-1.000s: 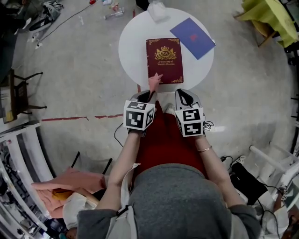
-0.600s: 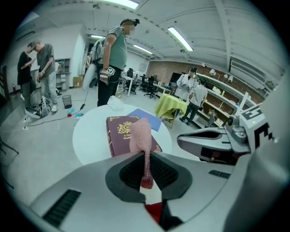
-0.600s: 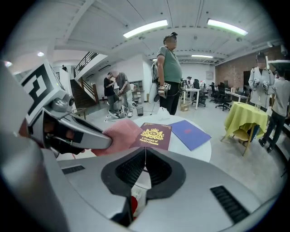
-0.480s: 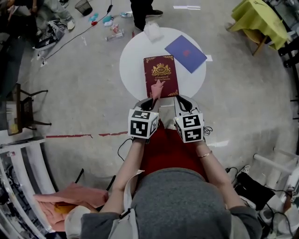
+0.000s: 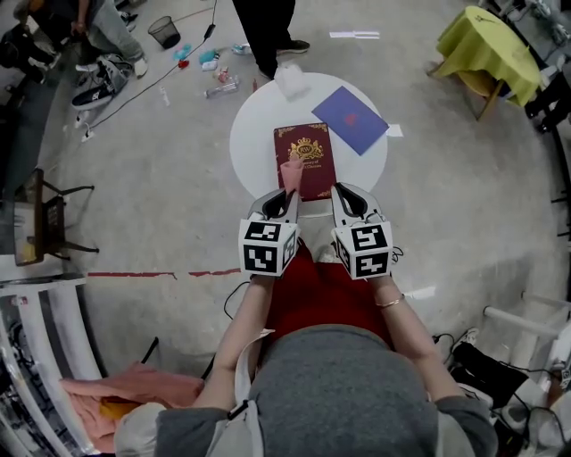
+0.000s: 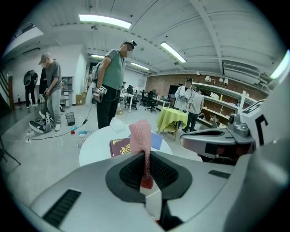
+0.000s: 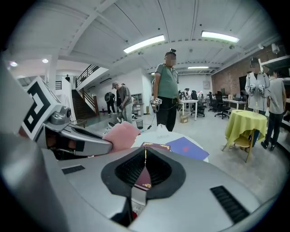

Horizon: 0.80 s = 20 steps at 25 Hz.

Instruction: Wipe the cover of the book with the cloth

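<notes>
Because your left gripper has its jaws clamped on only the lower end of the pink cloth, the first risk is that the cloth folds over or pulls out of the pinch when you drag it across the cover. It stands up ahead of the jaw tips as a narrow strip. If you press too low, the hard tips rather than the fabric may scrape the book.

The book lies flat just ahead of both grippers, its near edge close under the tips. I cannot tell whether the cloth touches it. Nothing pins the book down. Your right gripper, just to the right of the left one, has its jaws together with nothing between them, and it hovers by the book's near right corner rather than resting on it. A firm forward stroke could therefore slide the book across the round white table.

Ahead and to the right of your grippers, a blue folder lies close to the book's far right corner. Farther ahead, a crumpled white thing sits at the table's far edge. A sliding book would push into either one.

A person stands just beyond the table, straight ahead of the left gripper, so keep your strokes short. The yellow-draped table, far off to the right, is no obstacle.
</notes>
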Each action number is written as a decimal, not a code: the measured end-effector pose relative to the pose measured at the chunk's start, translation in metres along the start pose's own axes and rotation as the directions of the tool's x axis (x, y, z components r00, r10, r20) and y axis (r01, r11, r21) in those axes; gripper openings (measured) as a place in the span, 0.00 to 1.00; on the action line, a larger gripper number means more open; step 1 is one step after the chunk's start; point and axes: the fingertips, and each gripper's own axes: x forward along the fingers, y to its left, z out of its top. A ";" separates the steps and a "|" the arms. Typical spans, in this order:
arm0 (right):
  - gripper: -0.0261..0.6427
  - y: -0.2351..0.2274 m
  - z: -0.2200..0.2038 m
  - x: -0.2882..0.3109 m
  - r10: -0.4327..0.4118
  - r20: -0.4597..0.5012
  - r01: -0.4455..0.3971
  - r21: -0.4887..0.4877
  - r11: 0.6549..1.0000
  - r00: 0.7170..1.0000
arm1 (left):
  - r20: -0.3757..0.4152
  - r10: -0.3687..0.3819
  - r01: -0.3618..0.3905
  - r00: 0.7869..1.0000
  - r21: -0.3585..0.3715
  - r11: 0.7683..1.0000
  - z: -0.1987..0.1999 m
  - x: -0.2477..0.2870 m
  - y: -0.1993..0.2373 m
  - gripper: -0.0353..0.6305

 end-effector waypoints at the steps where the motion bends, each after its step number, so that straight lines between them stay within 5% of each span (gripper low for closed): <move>1: 0.08 0.000 0.004 -0.002 0.001 0.011 -0.001 0.000 1.000 1.000 | 0.015 0.005 -0.005 1.000 0.004 1.000 0.004 -0.003 0.000 0.10; 12: 0.08 -0.005 0.040 -0.026 0.003 0.117 -0.002 -0.013 1.000 0.993 | 0.171 0.030 -0.037 0.985 0.040 0.998 0.046 -0.028 -0.005 0.10; 20: 0.08 -0.017 0.063 -0.046 0.006 0.210 -0.009 0.012 1.000 0.978 | 0.294 0.024 -0.047 0.955 0.070 0.996 0.069 -0.045 -0.013 0.10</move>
